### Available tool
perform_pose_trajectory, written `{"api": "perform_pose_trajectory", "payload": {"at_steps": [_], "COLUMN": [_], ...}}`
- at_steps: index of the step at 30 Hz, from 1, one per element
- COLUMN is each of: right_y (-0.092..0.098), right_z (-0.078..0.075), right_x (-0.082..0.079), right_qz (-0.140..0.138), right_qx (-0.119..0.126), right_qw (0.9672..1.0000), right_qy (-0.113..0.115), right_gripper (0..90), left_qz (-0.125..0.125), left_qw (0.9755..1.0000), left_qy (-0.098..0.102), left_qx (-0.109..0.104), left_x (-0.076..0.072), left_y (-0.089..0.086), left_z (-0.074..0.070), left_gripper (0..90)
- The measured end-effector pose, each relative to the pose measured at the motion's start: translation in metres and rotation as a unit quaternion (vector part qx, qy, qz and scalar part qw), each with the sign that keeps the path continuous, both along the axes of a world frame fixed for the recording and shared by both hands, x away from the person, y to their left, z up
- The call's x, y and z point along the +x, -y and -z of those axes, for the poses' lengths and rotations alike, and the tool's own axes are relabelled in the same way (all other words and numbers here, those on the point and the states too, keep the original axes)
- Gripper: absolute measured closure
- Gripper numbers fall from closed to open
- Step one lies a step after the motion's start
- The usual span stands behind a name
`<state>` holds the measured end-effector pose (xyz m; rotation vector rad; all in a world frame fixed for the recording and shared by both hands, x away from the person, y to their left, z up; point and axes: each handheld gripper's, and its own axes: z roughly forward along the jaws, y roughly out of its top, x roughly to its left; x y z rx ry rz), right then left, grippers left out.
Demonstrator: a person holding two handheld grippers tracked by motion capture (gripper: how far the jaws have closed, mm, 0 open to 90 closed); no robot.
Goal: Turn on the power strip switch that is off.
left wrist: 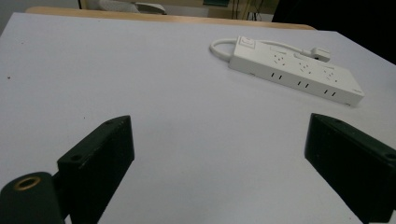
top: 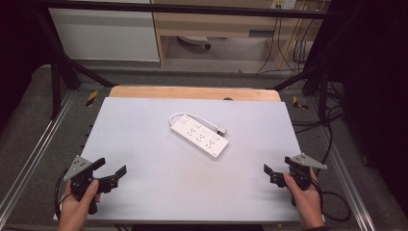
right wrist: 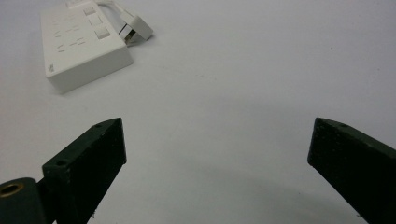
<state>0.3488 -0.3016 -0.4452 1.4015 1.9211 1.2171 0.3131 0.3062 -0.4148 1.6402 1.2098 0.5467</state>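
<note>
Power strip lies mid-table, ahead of both tools, well apart. Likely rigid, light, slick plastic; grab across the narrow body, not the cord. Left tool and right tool wide open, empty.

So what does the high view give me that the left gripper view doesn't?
High view alone: both hands at the near edge, the left gripper and the right gripper, each open and empty, well apart from the power strip; also the metal frame and the floor around the table.

Left gripper view alone: a close look along its own spread jaws, and the slots on the strip's near side.

Both: the white power strip, its cord looped back with the plug lying beside it, and the pale tabletop.
</note>
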Motion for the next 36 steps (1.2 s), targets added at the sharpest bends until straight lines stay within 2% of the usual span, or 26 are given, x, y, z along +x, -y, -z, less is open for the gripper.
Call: {"api": "perform_pose_trajectory", "payload": {"at_steps": [2,6,16,25,29,36], "right_y": [-0.001,-0.002,-0.004,-0.006,-0.006,-0.009], "right_z": [0.001,0.0,-0.005,-0.014,-0.016,-0.017], "right_x": [0.001,0.002,0.001,0.0,-0.001,-0.002], "right_qz": [-0.001,-0.004,-0.011,-0.023,-0.022,-0.035], "right_qx": [-0.001,-0.006,-0.007,-0.011,-0.007,-0.006], "right_qw": [1.0,1.0,0.9999,0.9997,0.9997,0.9993], "right_qy": [-0.005,-0.005,0.003,0.006,0.003,0.004], "right_gripper": [5.0,5.2,4.5,4.2,4.1,3.6], "left_qz": [0.001,0.003,0.019,0.024,0.027,0.028], "left_qw": [1.0,0.9999,0.9995,0.9992,0.9989,0.9988], "left_qy": [-0.003,0.003,-0.011,-0.017,-0.02,-0.022], "left_qx": [0.004,0.011,0.025,0.027,0.032,0.033], "left_x": [0.002,0.002,0.003,0.004,0.004,0.005], "left_y": [0.001,0.002,0.007,0.01,0.011,0.011], "left_z": [0.001,0.0,0.003,0.005,0.006,0.006], "left_gripper": [8.4,8.5,7.4,7.4,7.4,7.4]}}
